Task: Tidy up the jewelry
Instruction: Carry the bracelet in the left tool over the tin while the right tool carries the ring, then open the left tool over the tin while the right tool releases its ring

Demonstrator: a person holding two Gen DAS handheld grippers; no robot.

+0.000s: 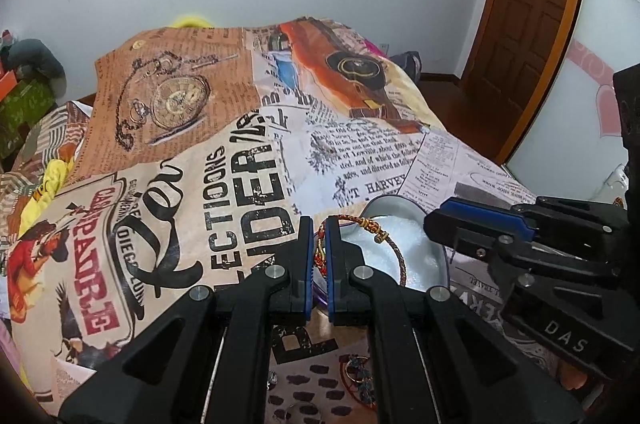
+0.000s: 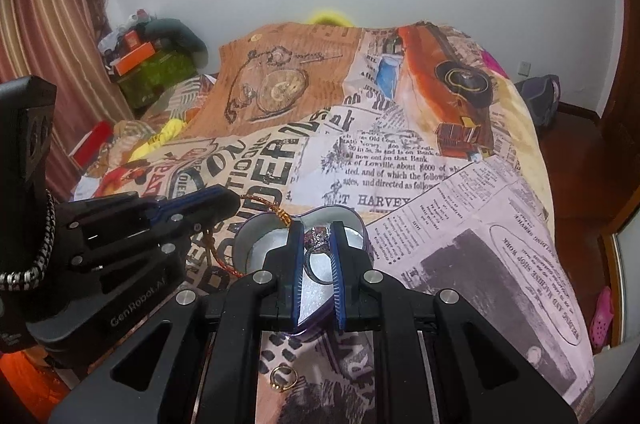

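My left gripper (image 1: 319, 222) is shut on a red braided cord bracelet (image 1: 394, 248) with gold beads. The bracelet's loop hangs out to the right over an open heart-shaped box (image 1: 390, 201) with a white lining. My right gripper (image 2: 317, 228) is shut on a silver ring (image 2: 318, 237) with a sparkly stone, held just above the same box (image 2: 260, 224). In the right wrist view the left gripper (image 2: 236, 202) comes in from the left with the bracelet (image 2: 212, 248) dangling from its tip. The right gripper (image 1: 430, 220) shows at the right of the left wrist view.
The box rests on a bed covered by a newspaper-print blanket (image 1: 248, 160). A gold ring (image 2: 282, 378) lies on the blanket near the camera, and more small jewelry (image 1: 360, 376) lies below the left fingers. Boxes and clothes are piled at the far left (image 2: 152, 64).
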